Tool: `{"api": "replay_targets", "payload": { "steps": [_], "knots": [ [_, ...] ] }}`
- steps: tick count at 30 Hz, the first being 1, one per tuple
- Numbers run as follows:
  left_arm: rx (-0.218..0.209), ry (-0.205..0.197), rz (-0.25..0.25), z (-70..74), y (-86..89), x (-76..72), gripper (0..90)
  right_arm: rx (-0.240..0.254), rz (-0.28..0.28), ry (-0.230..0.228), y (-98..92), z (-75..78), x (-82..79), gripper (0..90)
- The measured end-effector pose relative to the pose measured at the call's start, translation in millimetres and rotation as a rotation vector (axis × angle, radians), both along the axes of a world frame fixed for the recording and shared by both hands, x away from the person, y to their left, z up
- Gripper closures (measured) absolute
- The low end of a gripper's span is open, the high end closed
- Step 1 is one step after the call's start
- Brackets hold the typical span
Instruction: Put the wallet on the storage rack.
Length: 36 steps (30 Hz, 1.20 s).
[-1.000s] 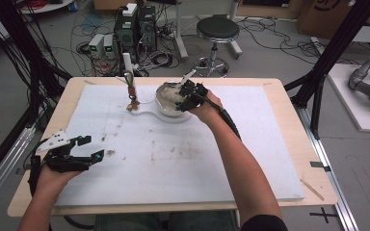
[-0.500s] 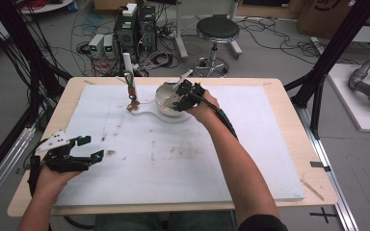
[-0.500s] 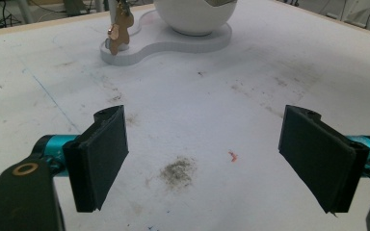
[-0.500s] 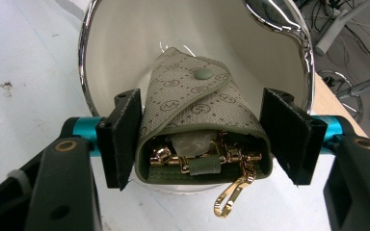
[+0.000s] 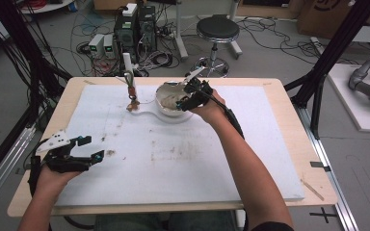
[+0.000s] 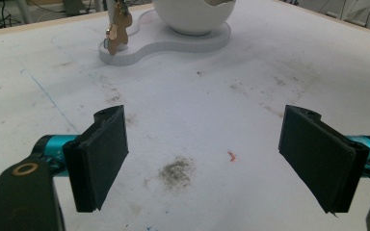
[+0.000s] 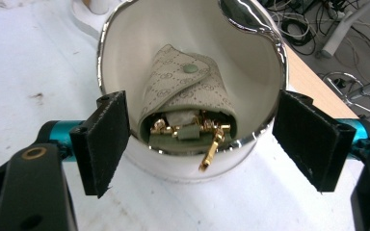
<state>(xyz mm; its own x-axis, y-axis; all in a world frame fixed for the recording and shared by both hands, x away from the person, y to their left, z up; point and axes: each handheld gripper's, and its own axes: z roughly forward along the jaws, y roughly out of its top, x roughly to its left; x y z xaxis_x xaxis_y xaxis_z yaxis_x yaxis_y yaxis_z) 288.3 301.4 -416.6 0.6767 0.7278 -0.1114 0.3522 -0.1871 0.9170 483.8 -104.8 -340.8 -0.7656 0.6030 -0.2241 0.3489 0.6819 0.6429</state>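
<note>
A: Inside the white bowl (image 7: 192,62) lies a small beige pouch (image 7: 185,89), its flap fastened by a green snap, its open end spilling gold-coloured pieces (image 7: 211,144) against the chrome rim. The right gripper (image 7: 212,144) hangs just over the bowl's near edge; its jaws have just been opening, they now stand wide apart to either side of the bowl, and nothing sits between the pads.

B: So the pouch rests free in the bowl?

A: It appears so. Done well, the step calls for lifting the gripper straight up and away, so that the black pads (image 7: 107,139) clip neither the rim nor the one gold piece hanging over it.

B: And the materials?

A: Patterned, soft, folded fabric on the pouch; a glossy, rounded bowl with a mirror-bright lip; small, hard, shiny metal pieces. The bowl stands on a flat white base (image 5: 147,114) at the far side of the table (image 5: 289,101), beside a short post hung with a copper-toned ornament (image 6: 117,26).

B: The other hand?

A: The left gripper (image 5: 77,153) waits at the near left, well apart from the bowl, jaws spread wide and empty above the stained white mat (image 6: 212,110).
</note>
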Motion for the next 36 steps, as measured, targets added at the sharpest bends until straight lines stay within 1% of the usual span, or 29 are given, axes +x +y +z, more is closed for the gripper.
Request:
{"api": "replay_targets", "payload": {
  "steps": [2, 3, 4, 6, 9, 10, 11, 12, 13, 14, 15, 16, 17, 18, 20, 22, 25, 26, 27, 28, 29, 30, 33, 34, 35, 36],
  "knots": [
    [0.000, -0.001, -0.001, 0.3, -0.4, 0.1, 17.5, 0.001, 0.002, -0.001, -1.6, 2.2, -2.1, 21.0],
    [-0.002, -0.002, 0.000, 0.5, -0.7, 0.2, 17.5, 0.008, 0.010, -0.007, -4.0, 4.8, -5.3, 20.9],
    [-0.003, -0.003, -0.002, 0.6, -1.2, 0.5, 17.5, 0.024, 0.020, -0.024, -9.0, 7.9, -11.6, 21.0],
    [-0.002, -0.003, -0.005, 0.8, -1.6, 0.7, 17.5, 0.030, 0.021, -0.028, -11.3, 8.6, -14.1, 20.9],
    [0.001, -0.002, -0.007, 0.9, -3.3, 1.8, 17.5, 0.078, 0.016, -0.042, -24.1, 9.0, -26.2, 20.9],
    [0.006, -0.002, -0.007, 1.0, -4.0, 2.5, 17.5, 0.086, 0.006, -0.027, -28.2, 8.8, -29.3, 20.9],
    [0.003, -0.001, -0.008, 0.9, -5.2, 3.0, 17.5, 0.088, 0.002, -0.017, -32.3, 8.4, -32.1, 20.8],
    [0.003, -0.003, -0.011, 0.9, -5.9, 3.6, 17.5, 0.107, 0.006, -0.033, -37.1, 7.5, -36.2, 20.9],
    [0.006, -0.003, -0.015, 1.2, -7.3, 4.4, 17.5, 0.128, -0.006, -0.027, -45.1, 6.6, -43.3, 20.8],
    [0.006, -0.004, -0.016, 1.3, -8.3, 4.9, 17.5, 0.128, -0.006, -0.019, -47.7, 6.5, -45.2, 20.9],
    [0.005, -0.005, -0.020, 1.4, -9.5, 5.8, 17.5, 0.149, -0.001, -0.036, -51.7, 5.9, -48.8, 20.9],
    [0.005, -0.006, -0.024, 1.5, -10.9, 7.2, 17.5, 0.149, -0.001, -0.036, -51.7, 5.9, -48.8, 20.9],
    [0.004, -0.006, -0.026, 1.5, -11.9, 8.0, 17.5, 0.172, -0.001, -0.051, -56.2, 5.3, -54.1, 20.8],
    [0.005, -0.006, -0.029, 1.5, -13.3, 9.1, 17.5, 0.181, -0.001, -0.051, -58.6, 5.1, -56.5, 20.9],
    [0.003, -0.006, -0.035, 1.4, -16.3, 11.1, 17.5, 0.179, 0.003, -0.046, -63.7, 4.9, -61.7, 20.9],
    [0.003, -0.008, -0.042, 1.4, -19.3, 13.1, 17.5, 0.205, 0.010, -0.060, -70.3, 4.7, -68.9, 20.9],
    [0.004, -0.009, -0.051, 1.5, -22.5, 15.3, 17.5, 0.230, 0.006, -0.061, -79.4, 4.5, -77.6, 20.9],
    [0.002, -0.010, -0.053, 1.5, -23.4, 16.1, 17.5, 0.243, 0.002, -0.064, -85.6, 3.5, -84.0, 20.9],
    [0.000, -0.011, -0.055, 1.5, -24.0, 16.6, 17.5, 0.243, 0.002, -0.064, -85.6, 3.5, -84.0, 20.9],
    [0.000, -0.011, -0.054, 1.6, -24.7, 17.3, 17.5, 0.247, 0.000, -0.069, -87.9, 3.0, -86.3, 20.9],
    [-0.001, -0.013, -0.057, 1.6, -25.2, 17.9, 17.5, 0.255, 0.000, -0.074, -94.3, 1.3, -91.7, 20.9],
    [0.000, -0.013, -0.056, 1.7, -25.7, 18.2, 17.5, 0.255, 0.000, -0.074, -94.3, 1.3, -91.7, 20.9],
    [-0.003, -0.016, -0.059, 1.3, -27.7, 19.4, 17.5, 0.283, -0.015, -0.080, -105.3, -2.5, -100.9, 20.8],
    [-0.004, -0.017, -0.062, 1.3, -28.0, 19.7, 17.5, 0.300, -0.022, -0.081, -113.0, -5.7, -105.8, 20.9],
    [-0.006, -0.018, -0.064, 1.4, -28.5, 19.8, 17.5, 0.300, -0.022, -0.081, -113.0, -5.7, -105.8, 20.9],
    [-0.004, -0.021, -0.065, 1.5, -28.9, 19.9, 17.5, 0.319, -0.037, -0.085, -120.0, -9.1, -109.8, 20.9]
  ]
}}
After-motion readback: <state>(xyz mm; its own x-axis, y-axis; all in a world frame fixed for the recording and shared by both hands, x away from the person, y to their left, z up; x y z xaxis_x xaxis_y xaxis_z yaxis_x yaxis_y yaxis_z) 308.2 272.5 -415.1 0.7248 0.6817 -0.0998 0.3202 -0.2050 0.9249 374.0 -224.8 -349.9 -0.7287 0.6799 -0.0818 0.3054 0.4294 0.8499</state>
